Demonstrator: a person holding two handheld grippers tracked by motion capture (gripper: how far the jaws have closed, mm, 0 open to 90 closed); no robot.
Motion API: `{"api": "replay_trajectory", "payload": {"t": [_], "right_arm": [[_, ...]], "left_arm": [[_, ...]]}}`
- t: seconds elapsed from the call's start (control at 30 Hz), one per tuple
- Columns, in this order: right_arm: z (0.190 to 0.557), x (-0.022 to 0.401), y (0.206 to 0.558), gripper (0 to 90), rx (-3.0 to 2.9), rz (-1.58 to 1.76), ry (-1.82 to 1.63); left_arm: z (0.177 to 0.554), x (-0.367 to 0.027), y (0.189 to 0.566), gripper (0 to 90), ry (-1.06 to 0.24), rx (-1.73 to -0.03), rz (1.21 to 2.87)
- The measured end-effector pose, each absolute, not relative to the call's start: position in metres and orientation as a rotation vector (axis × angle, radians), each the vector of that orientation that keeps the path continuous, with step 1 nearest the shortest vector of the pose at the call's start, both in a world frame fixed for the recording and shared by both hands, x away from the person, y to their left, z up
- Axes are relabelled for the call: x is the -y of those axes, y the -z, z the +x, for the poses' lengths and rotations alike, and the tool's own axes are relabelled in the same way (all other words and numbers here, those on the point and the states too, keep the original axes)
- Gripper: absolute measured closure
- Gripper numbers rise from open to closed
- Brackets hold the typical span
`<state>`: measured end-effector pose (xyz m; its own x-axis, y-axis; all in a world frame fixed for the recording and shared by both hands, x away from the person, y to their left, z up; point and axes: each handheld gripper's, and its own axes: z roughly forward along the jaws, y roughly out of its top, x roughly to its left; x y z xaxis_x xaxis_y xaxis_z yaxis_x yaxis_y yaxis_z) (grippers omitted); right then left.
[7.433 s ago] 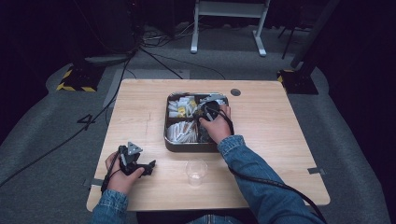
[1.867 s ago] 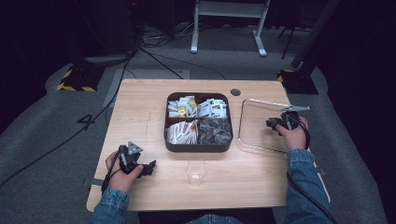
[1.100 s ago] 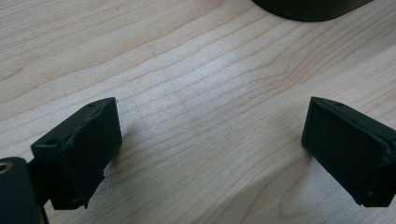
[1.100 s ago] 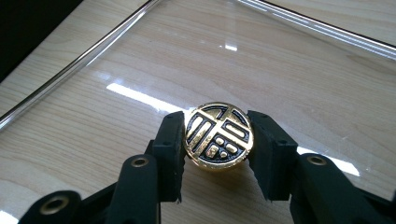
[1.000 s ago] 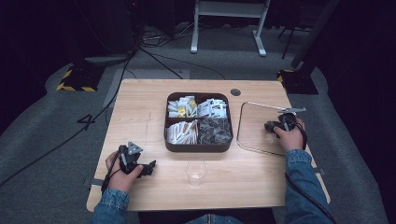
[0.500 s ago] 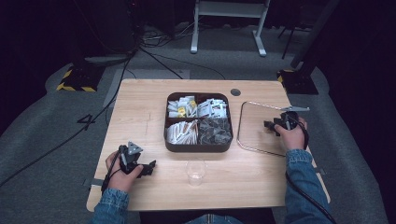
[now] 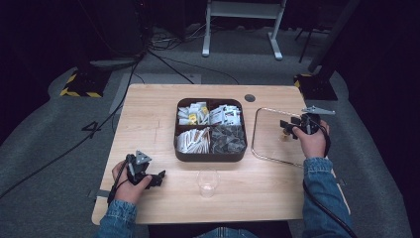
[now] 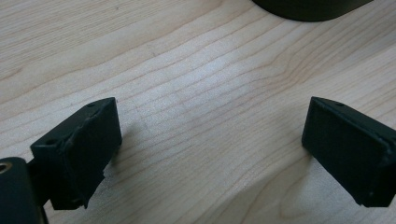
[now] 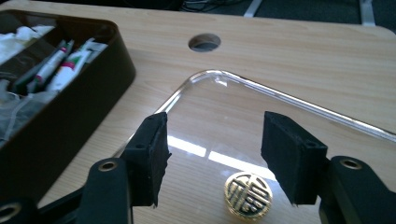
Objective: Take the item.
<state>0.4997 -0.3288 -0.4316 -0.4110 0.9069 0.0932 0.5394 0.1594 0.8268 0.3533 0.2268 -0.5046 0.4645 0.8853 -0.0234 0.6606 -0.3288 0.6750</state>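
High view put the pale wooden worktop point(image 7: 148, 124) mid-frame, the clear glass lid with a gold knob point(image 7: 270, 134) flat at centre right. The right claw point(image 7: 286, 127), jaws just parted and empty, hung above it; the left claw point(image 7: 157, 177), lower left, gaped idle.

Handheld grippers and operator clothing

Each hand carries a black two-jaw gripper: left gripper point(image 7: 157, 178) and right gripper point(image 7: 284, 127), each topped by a grey three-cornered plate and trailing a black cable. Jaw pads are flat, black, rectangular blocks; round fastener holes mark the finger links. Both sleeves are blue denim.
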Motion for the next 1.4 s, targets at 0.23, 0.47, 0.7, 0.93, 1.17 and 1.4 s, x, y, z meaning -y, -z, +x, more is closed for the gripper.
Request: {"api": "replay_trajectory", "payload": {"t": [0.23, 0.47, 0.7, 0.93, 1.17, 1.4], "right_arm": [[0.493, 0.310, 0.415, 42.0, -2.042, 1.317, -1.207], [0.487, 0.285, 0.402, 43.7, -2.105, 1.231, -1.252], [0.481, 0.244, 0.405, 45.4, -2.191, 1.153, -1.272], [0.473, 0.221, 0.409, 46.7, -2.265, 1.081, -1.292], [0.470, 0.198, 0.416, 47.4, -2.347, 1.013, -1.306], [0.471, 0.173, 0.424, 47.5, -2.427, 0.943, -1.310]], "left_arm": [[0.353, -0.227, 0.505, 5.2, -0.469, -1.280, 2.095], [0.352, -0.226, 0.505, 5.2, -0.464, -1.283, 2.092], [0.352, -0.226, 0.505, 5.2, -0.464, -1.283, 2.093], [0.353, -0.226, 0.505, 5.0, -0.463, -1.281, 2.094], [0.353, -0.226, 0.505, 5.0, -0.463, -1.280, 2.094], [0.353, -0.226, 0.505, 5.0, -0.467, -1.279, 2.095]]}}
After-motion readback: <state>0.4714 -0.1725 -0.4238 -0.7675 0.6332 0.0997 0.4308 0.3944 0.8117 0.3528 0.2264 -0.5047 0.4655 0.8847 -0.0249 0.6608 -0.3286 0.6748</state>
